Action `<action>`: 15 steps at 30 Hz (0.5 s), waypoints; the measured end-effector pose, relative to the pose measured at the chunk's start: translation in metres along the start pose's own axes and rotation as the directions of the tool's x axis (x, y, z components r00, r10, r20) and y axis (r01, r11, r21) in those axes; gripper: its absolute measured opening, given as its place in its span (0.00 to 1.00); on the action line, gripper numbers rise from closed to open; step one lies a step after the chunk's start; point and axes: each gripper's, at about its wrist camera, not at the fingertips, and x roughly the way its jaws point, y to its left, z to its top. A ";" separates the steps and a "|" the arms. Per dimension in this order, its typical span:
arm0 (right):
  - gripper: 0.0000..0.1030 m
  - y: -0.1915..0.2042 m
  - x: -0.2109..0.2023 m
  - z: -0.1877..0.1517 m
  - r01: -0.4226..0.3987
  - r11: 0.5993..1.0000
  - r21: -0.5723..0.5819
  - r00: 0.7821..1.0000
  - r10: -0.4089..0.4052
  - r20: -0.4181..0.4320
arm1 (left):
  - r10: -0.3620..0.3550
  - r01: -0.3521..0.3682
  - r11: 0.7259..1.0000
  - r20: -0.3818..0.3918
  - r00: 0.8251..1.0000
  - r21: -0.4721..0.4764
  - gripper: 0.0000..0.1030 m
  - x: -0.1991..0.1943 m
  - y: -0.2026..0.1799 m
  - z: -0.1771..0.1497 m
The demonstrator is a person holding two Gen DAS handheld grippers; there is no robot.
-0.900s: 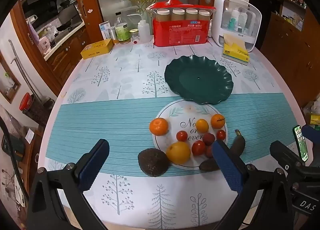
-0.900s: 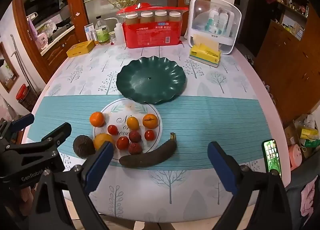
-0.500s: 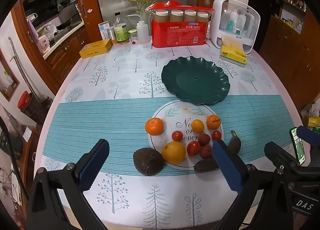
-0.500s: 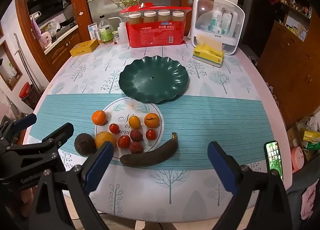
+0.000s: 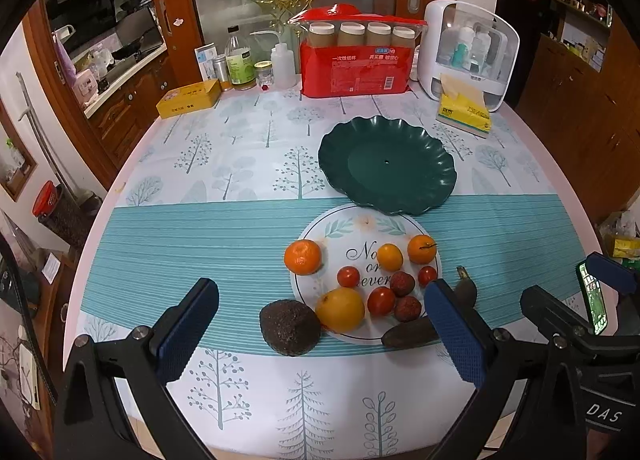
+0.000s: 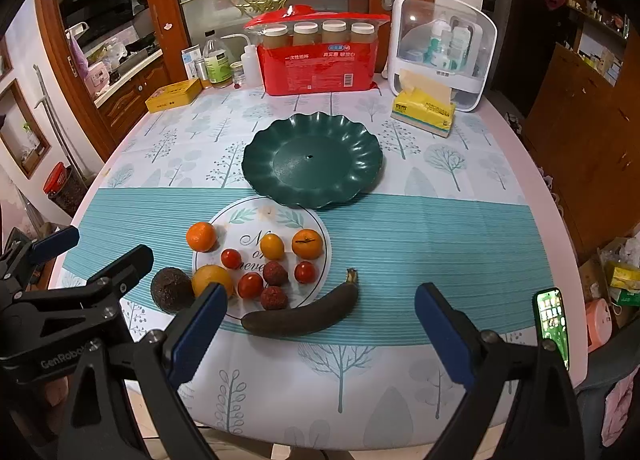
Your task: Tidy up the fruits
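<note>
Two grippers hang above the near table edge, both spread wide and empty: the left gripper (image 5: 320, 324) and the right gripper (image 6: 320, 318). From the left lie an avocado (image 6: 172, 290) on the cloth, then a white plate (image 6: 316, 228) carrying oranges and small red fruits, then a dark banana (image 6: 302, 316) beside it. Behind the white plate sits a bare green dish (image 6: 312, 160).
</note>
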 end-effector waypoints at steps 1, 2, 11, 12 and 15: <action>0.93 -0.001 0.000 0.002 -0.001 1.000 0.000 1.000 0.001 0.000 | 0.001 -0.001 1.000 0.000 1.000 0.001 0.99 0.002 0.000 0.000; 0.93 -0.001 -0.001 0.002 -0.002 1.000 0.001 1.000 0.002 -0.001 | -0.001 0.001 1.000 -0.001 1.000 0.000 0.99 0.002 0.000 0.000; 0.93 -0.002 -0.001 0.003 -0.002 1.000 0.001 1.000 0.002 0.000 | 0.000 0.000 1.000 -0.001 1.000 -0.001 0.99 0.003 -0.001 0.000; 0.93 -0.003 -0.001 0.003 -0.002 1.000 0.000 1.000 0.002 -0.001 | 0.001 -0.001 1.000 -0.001 1.000 -0.001 0.99 0.003 -0.001 0.000; 0.93 -0.003 -0.001 0.003 -0.003 1.000 0.000 1.000 0.003 -0.001 | 0.002 -0.002 1.000 -0.001 1.000 -0.001 0.99 0.004 -0.002 0.000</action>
